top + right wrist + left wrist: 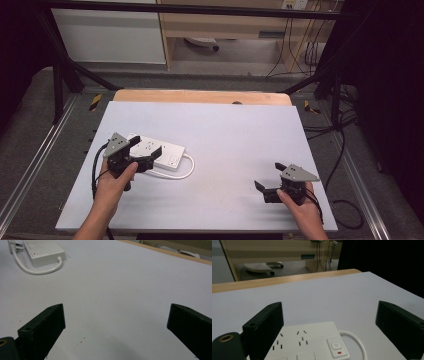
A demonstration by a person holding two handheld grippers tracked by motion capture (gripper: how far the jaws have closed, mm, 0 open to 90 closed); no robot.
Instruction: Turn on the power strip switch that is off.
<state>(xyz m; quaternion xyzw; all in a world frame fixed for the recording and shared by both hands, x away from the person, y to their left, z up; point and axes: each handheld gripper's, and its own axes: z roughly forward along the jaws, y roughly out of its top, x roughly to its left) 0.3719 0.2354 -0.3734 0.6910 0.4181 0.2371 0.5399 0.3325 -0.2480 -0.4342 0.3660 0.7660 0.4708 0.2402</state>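
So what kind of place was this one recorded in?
Most likely a lab or office set up for recording. A white table stands inside a black metal frame, loose cables trail across the floor behind it, and a white power strip lies under the open left gripper.

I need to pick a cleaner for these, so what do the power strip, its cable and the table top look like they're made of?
Power strip: apparently white moulded plastic, smooth, faintly glossy, with crisp socket slots.
Cable: likely white rubbery or vinyl sheath, since it holds a soft loop.
Table top: pale grey matte sheet, perhaps laminate, over a wooden edge with visible grain.
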